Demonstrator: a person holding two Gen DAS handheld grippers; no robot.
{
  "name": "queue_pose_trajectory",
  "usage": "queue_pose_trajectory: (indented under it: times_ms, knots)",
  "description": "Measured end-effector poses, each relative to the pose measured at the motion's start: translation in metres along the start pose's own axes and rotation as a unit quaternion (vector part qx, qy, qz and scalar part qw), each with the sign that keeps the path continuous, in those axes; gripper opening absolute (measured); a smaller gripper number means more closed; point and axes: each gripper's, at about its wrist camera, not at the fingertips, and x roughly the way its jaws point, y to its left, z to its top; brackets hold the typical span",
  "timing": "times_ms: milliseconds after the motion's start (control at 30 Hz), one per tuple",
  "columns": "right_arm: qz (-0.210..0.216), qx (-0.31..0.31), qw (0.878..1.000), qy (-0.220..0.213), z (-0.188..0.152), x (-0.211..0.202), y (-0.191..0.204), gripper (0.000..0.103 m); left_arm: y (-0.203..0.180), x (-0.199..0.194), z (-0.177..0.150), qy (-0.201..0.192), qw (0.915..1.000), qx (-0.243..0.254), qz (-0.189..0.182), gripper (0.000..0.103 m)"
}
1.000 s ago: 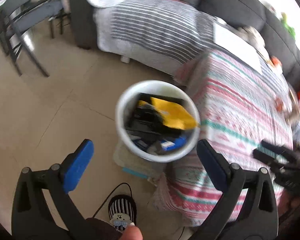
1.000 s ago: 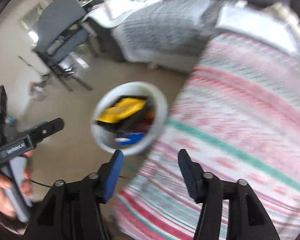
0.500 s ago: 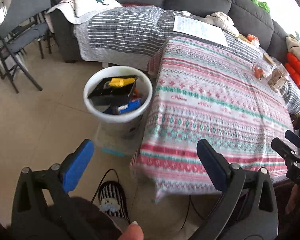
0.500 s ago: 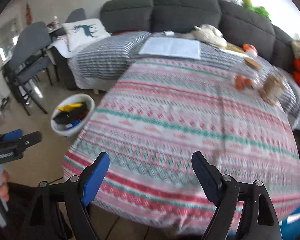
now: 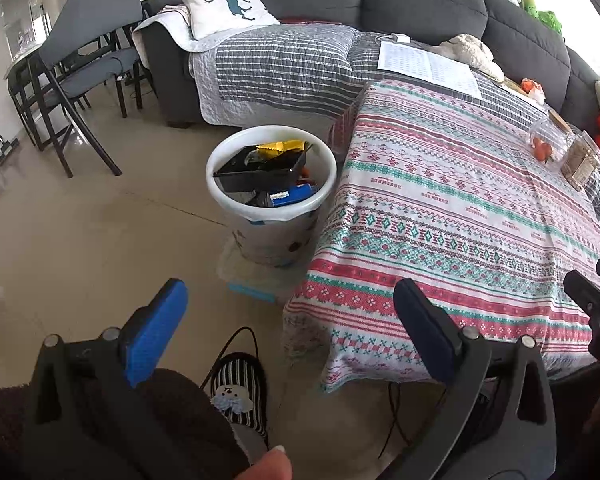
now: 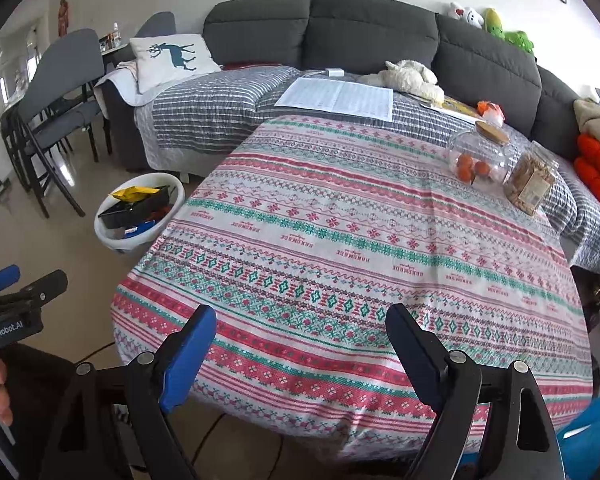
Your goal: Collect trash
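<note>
Now both grippers, left (image 5: 290, 322) and right (image 6: 300, 338), tilt down over the worktop (image 6: 340, 240) edge, jaws apart and empty, the right's just widened; left of it, the bin (image 5: 271, 204) sits heaped with trash.

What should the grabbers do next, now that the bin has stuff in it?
Probably pause and look for leftover trash: both the left gripper and right gripper are open and empty, the white bin holds rubbish, and the tablecloth carries only two jars.

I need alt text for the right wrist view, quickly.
The open right gripper hangs empty over a red, green and white patterned tablecloth holding two clear glass jars. A white round bin full of trash sits on the floor at left.
</note>
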Motion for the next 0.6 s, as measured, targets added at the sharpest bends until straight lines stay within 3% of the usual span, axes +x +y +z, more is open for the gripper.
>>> queue_pose_trajectory:
  times_ms: [600]
  knots:
    - [0.002,0.001,1.000,0.012,0.0006,0.0096,0.0056,0.088,-0.0028,-0.0045,-0.0002,-0.008,0.9999,0.003,-0.010,0.102]
